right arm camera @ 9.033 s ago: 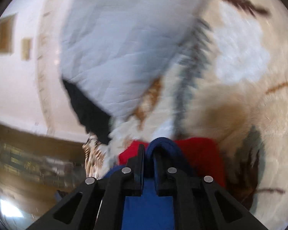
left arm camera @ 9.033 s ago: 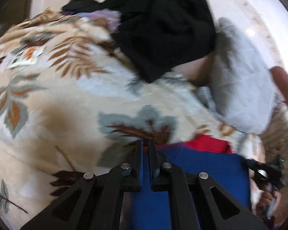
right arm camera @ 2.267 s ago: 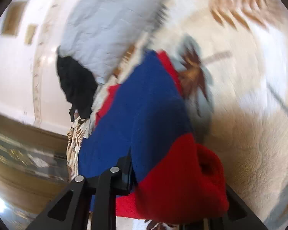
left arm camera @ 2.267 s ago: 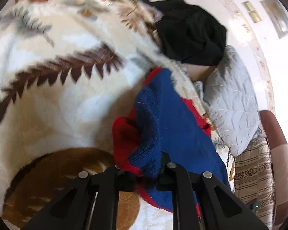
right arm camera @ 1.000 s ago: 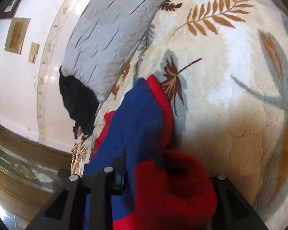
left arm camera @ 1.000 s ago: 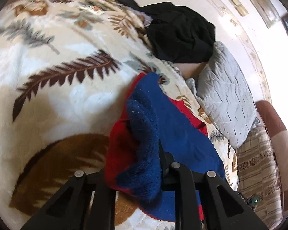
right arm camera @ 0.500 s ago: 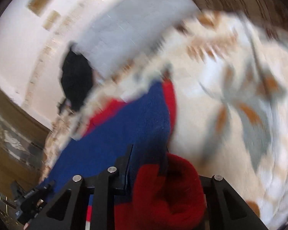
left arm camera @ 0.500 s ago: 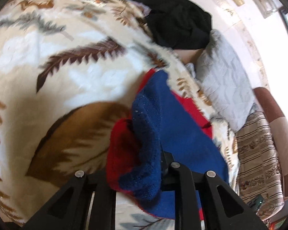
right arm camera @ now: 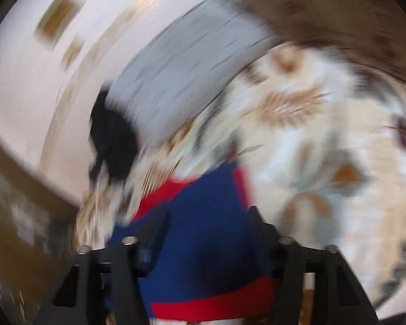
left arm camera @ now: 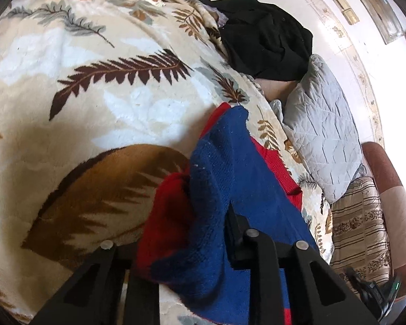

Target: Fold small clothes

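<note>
Left gripper [left arm camera: 203,233] clamped on bunched blue-and-red knit sweater [left arm camera: 230,178], thick wad filling narrow gap. Sweater lies on leaf-print blanket [left arm camera: 94,103], near grey quilted pillow [left arm camera: 324,124]. Right gripper [right arm camera: 207,233], view blurred: jaws just been opening, stand moderately apart, sweater between them; pad contact unclear.

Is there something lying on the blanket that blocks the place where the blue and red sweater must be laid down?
Nothing visible does. The left gripper holds the sweater bunched over bare blanket. The black clothes and the grey pillow lie farther off, at the blanket's edge.
</note>
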Demonstrator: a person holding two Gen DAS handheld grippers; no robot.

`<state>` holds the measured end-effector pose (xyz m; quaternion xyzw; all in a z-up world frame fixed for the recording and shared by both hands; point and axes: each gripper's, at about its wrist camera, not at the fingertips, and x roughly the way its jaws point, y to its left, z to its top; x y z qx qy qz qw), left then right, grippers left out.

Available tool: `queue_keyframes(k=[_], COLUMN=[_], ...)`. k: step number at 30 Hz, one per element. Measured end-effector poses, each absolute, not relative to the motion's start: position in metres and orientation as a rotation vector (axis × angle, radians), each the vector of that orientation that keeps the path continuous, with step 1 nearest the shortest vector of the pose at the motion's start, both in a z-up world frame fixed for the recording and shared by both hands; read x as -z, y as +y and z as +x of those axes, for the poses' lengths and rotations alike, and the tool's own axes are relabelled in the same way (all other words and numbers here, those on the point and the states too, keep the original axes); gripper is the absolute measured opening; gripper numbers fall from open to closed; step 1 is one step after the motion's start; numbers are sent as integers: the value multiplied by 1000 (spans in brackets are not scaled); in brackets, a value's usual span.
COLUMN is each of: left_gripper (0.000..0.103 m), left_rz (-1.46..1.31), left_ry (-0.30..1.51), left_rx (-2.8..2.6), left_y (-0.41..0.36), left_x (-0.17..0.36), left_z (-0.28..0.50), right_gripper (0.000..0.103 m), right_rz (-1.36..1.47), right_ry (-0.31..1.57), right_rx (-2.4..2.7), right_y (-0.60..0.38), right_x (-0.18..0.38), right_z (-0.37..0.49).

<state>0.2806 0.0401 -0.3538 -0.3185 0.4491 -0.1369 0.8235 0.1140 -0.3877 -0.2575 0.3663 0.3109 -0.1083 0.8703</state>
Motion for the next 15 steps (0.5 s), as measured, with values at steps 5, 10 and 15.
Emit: queue_keyframes(k=[5, 10, 15], left_gripper=[22, 20, 19], left_rz=[-649, -608, -459], left_ry=[946, 914, 814], left_rx=[307, 341, 390], left_y=[40, 37, 16], left_x=[351, 340, 310], left_z=[282, 281, 271], right_gripper=[33, 34, 33], right_rz=[604, 511, 505], right_ry=[873, 1025, 1065], right_rx=[50, 67, 45], right_y=[-305, -267, -269], right_x=[286, 326, 333], right_z=[199, 255, 260])
